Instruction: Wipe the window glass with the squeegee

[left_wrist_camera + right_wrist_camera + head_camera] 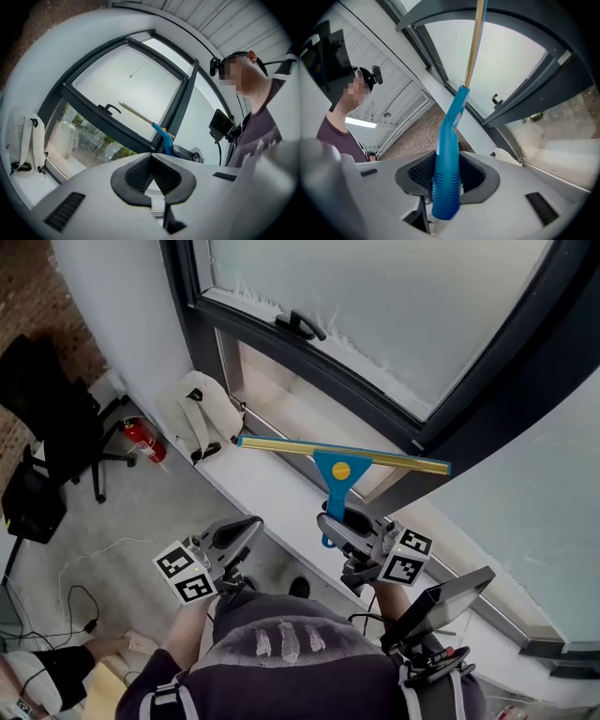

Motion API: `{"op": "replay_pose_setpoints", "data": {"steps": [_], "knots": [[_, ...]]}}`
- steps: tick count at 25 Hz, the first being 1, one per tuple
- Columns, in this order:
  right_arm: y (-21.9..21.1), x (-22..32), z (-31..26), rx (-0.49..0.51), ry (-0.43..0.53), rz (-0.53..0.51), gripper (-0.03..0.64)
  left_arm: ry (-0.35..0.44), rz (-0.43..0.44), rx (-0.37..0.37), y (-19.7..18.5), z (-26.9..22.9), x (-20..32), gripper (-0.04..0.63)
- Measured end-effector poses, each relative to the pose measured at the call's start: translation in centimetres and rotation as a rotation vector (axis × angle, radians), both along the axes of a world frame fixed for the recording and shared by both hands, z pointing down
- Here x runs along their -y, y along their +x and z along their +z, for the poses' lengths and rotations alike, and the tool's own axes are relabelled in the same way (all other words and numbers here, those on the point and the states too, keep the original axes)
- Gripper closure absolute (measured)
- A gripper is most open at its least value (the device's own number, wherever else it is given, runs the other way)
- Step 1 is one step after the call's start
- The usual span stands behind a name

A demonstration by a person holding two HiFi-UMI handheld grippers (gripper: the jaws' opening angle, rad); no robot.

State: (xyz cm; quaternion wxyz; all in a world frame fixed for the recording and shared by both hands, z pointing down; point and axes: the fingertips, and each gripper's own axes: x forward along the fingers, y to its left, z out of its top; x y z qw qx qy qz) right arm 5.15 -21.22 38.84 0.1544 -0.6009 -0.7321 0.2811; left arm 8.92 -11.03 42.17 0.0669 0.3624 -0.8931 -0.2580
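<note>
Two tongs: right tongs (446,180) clamped on the squeegee (339,465) handle, left tongs (152,176) closed on nothing.

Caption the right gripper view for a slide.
Right hand-held gripper clamps the blue squeegee handle, blade held up before the window glass.

Dark purple shirt (309,681), grey print (281,641), head-mounted camera (214,66)

The squeegee (341,470) stands in the right claw (343,527), before the window glass (394,306).
</note>
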Motion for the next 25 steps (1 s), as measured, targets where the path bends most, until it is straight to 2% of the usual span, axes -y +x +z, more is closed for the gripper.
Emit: {"op": "replay_pose_setpoints", "data": {"steps": [5,13,16,19,25], "knots": [[-4.5,-3.1,-0.6,0.037,0.023,0.101,0.472,0.008,0.113,0.044,-6.2,-0.1,-3.3,0.589],[-12.2,-9.8,-4.4,0.084,0.011,0.403,0.472,-0.042,0.430,0.178,-15.3,-3.1,-11.3,0.589],[-14.1,-10.8,-6.3,0.099,-0.015,0.469,0.472,-0.032,0.520,0.213,-17.3,-4.4,-12.5,0.589],[-15.7,-10.9,-7.9,0.113,-0.047,0.517,0.472,-0.014,0.568,0.241,-18.6,-5.4,-12.4,0.589],[-17.8,-9.5,-11.7,0.125,-0.233,0.511,0.474,0.016,0.588,0.237,-20.3,-6.4,-10.5,0.589]]}}
